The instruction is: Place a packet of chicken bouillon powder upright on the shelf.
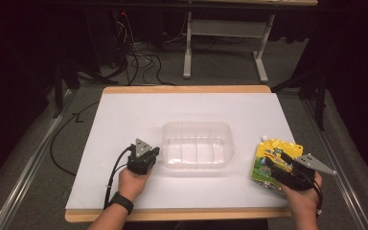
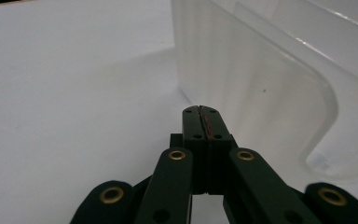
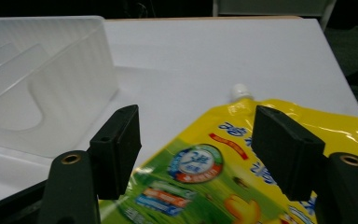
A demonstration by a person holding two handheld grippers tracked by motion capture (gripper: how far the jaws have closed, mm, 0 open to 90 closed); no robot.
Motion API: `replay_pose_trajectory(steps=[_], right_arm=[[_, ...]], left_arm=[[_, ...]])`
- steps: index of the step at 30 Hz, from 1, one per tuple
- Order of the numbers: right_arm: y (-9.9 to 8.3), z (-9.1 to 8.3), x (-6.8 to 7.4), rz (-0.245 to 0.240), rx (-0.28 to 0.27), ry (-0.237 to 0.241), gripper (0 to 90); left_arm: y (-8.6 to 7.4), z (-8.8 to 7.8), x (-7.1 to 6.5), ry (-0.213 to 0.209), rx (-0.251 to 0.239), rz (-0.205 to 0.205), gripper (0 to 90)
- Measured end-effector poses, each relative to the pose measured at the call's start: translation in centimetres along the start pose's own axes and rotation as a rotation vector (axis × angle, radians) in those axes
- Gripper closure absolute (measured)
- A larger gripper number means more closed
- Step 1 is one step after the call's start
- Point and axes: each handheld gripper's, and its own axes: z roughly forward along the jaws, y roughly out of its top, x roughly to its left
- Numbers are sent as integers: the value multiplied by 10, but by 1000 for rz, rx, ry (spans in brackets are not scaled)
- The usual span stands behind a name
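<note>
A clear plastic tub [image 1: 197, 145] stands empty in the middle of the white table. A yellow and green spouted pouch [image 1: 274, 155] lies flat to its right, white cap [image 3: 238, 91] pointing away from me. My right gripper [image 1: 274, 166] hovers over the pouch's near end, open, its jaws spread above the pouch [image 3: 223, 163] in the right gripper view. My left gripper [image 1: 146, 152] rests by the tub's left front corner, shut and empty, its tips [image 2: 201, 112] close to the tub wall [image 2: 251, 88].
The white table sheet [image 1: 139, 110] has a wooden edge at front and back. Cables and a grey table frame [image 1: 225, 28] stand on the floor behind. The tub's side wall [image 3: 51, 84] sits left of the right gripper.
</note>
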Motion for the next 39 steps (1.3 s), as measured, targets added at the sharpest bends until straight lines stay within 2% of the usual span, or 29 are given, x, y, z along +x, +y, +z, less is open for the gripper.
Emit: replay_pose_trajectory(steps=[1,6,9,12,15,17,19,22,23,26,28,29,31,33,36,39], right_arm=[[0,0,0,0,0,0,339],[-5,-8,-18,32,17,-37,351],[-8,-12,-29,53,23,-58,360],[-11,-16,-38,77,31,-79,371],[-15,-18,-47,107,46,-98,384],[-17,-19,-52,126,53,-106,395],[-19,-18,-58,146,62,-113,400],[-21,-14,-65,171,81,-123,400],[-21,-13,-66,179,85,-127,400],[-21,-7,-73,203,100,-136,394],[-20,-2,-78,212,107,-149,379],[-19,1,-81,222,111,-155,373],[-19,7,-86,251,131,-166,349],[-20,11,-94,292,140,-157,333],[-22,16,-100,330,165,-149,321],[-22,19,-104,350,165,-139,321]], left_arm=[[1,1,-1,-4,-3,0,900],[5,8,-11,-32,-8,-5,900],[7,11,-17,-42,-10,13,900],[9,14,-20,-63,-18,11,900],[10,16,-23,-64,-17,23,894],[12,14,-20,-67,-26,10,843],[14,8,-15,-60,-37,15,800],[18,-9,-4,-40,-71,0,708],[20,-19,0,-36,-86,1,672],[18,-38,6,-31,-76,39,567],[11,-50,10,-2,-90,82,502],[6,-53,14,9,-100,79,501],[2,-55,20,-6,-91,33,514],[3,-57,23,9,-111,25,508],[1,-58,27,-3,-121,-3,504],[-3,-59,27,-7,-103,11,504]])
